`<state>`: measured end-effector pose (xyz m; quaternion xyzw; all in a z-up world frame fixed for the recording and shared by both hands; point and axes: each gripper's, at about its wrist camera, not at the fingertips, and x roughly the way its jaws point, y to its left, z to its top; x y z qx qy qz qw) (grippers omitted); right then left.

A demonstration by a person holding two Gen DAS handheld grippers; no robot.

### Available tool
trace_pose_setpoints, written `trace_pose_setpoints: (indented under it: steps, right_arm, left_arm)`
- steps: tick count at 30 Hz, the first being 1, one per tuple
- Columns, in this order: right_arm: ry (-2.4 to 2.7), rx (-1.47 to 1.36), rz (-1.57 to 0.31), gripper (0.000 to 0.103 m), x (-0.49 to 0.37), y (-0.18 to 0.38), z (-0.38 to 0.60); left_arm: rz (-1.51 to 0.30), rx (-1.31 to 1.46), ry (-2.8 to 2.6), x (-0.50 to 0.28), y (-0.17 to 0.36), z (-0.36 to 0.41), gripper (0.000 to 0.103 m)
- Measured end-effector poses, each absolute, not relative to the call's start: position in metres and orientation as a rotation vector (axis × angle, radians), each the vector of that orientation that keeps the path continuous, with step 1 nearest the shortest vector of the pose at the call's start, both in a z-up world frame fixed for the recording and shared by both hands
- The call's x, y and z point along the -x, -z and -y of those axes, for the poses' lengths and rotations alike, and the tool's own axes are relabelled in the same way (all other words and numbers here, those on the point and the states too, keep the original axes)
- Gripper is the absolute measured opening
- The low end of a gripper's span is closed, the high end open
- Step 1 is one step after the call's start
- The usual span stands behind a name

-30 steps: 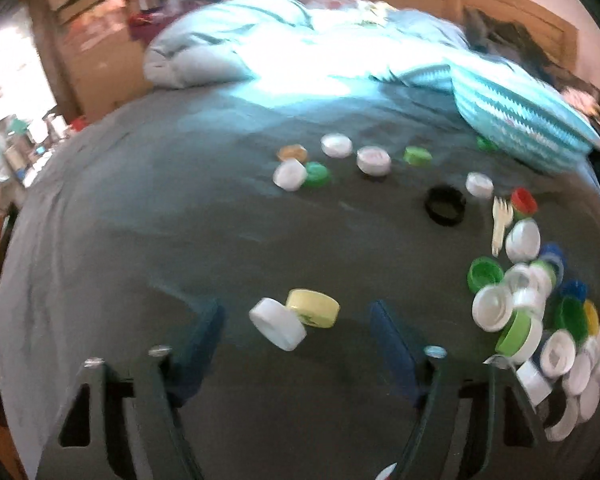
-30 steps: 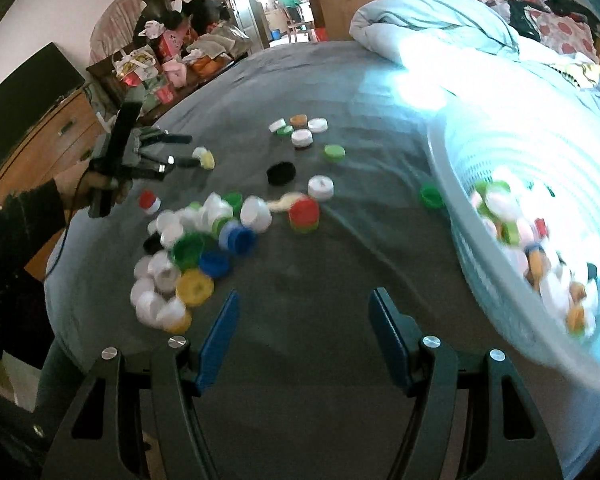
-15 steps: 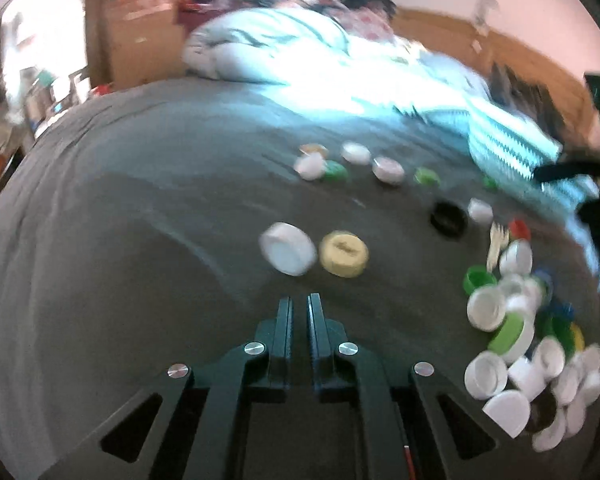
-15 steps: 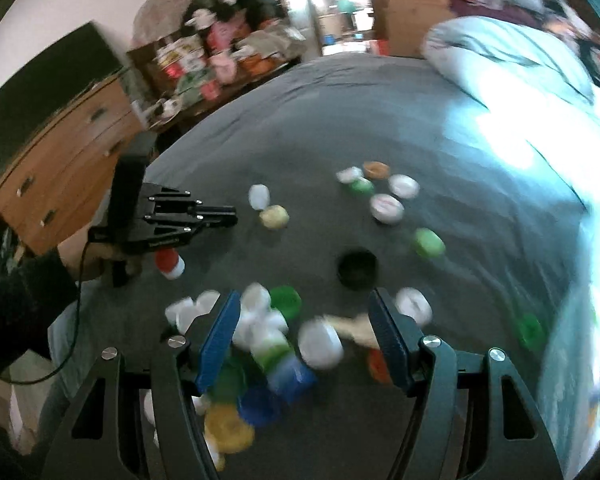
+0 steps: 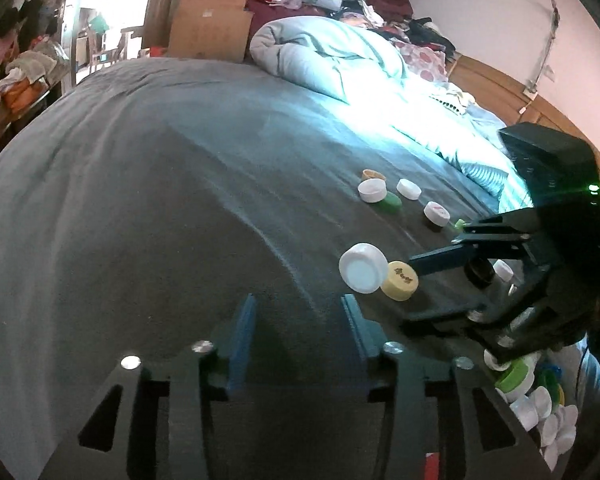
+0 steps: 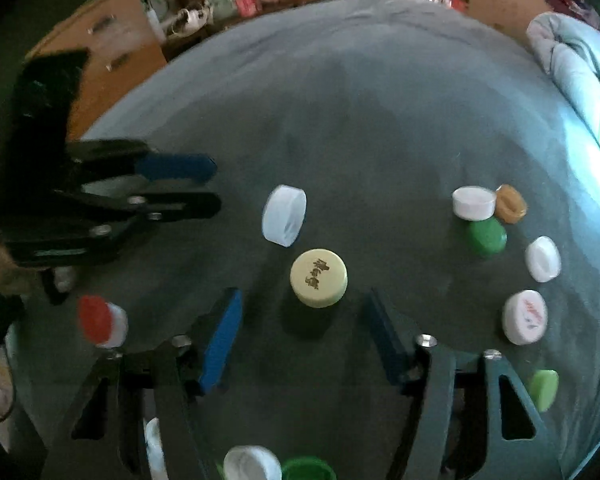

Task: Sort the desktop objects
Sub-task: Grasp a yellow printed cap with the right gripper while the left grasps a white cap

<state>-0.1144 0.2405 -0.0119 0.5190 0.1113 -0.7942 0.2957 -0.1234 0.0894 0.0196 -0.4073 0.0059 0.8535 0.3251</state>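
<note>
Fingers apart, the right claw [image 6: 302, 334] frames a pale yellow plastic bottle cap [image 6: 319, 277] at centre frame; the left claw [image 5: 298, 322], also parted, holds nothing. Scattered caps across the grey bedspread [image 6: 360, 100] suggest sorting is far from finished.

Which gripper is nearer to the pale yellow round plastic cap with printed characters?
Right. The right gripper is open directly before the pale yellow cap, fingers flanking it. The left gripper is off beyond the white cap.
</note>
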Motion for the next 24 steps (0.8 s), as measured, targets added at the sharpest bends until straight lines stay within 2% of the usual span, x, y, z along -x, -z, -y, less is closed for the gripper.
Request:
trace_pose_setpoints:
  steps: [1, 2, 6, 10, 16, 17, 18, 19, 21, 24]
  right_arm:
    - [2.112, -1.382, -0.28, 0.04, 0.115, 0.01, -0.243]
    - [2.113, -1.38, -0.271, 0.024, 0.115, 0.008, -0.246]
    - [2.141, -1.344, -0.219, 0.023, 0.105, -0.002, -0.263]
    - [2.167, -1.288, -0.069, 0.023, 0.092, -0.022, -0.291]
    - [2.178, -1.234, 0.029, 0.023, 0.068, -0.041, -0.313]
    - [2.181, -1.229, 0.034, 0.023, 0.065, -0.043, -0.314]
    - [2.189, -1.22, 0.041, 0.023, 0.062, -0.046, -0.317]
    - [2.197, -1.213, 0.044, 0.023, 0.062, -0.045, -0.316]
    - [2.214, -1.204, 0.076, 0.023, 0.06, -0.047, -0.325]
    - [2.235, -1.202, 0.153, 0.023, 0.054, -0.046, -0.341]
  left_arm:
    - [-0.024, 1.066, -2.233, 0.123, -0.02, -0.09, 0.053]
    - [-0.037, 1.062, -2.231, 0.122, -0.021, -0.089, 0.053]
    - [-0.143, 1.027, -2.126, 0.115, -0.026, -0.105, 0.057]
    - [-0.297, 0.956, -2.043, 0.111, -0.03, -0.129, 0.062]
    - [-0.408, 0.928, -2.002, 0.131, -0.028, -0.16, 0.063]
    - [-0.416, 0.943, -1.987, 0.134, -0.025, -0.164, 0.06]
    - [-0.436, 0.978, -1.961, 0.136, -0.019, -0.168, 0.05]
    - [-0.463, 0.995, -1.953, 0.135, -0.015, -0.172, 0.034]
    - [-0.515, 0.968, -1.977, 0.128, -0.015, -0.175, 0.034]
    - [-0.493, 0.992, -2.019, 0.124, -0.016, -0.171, 0.034]
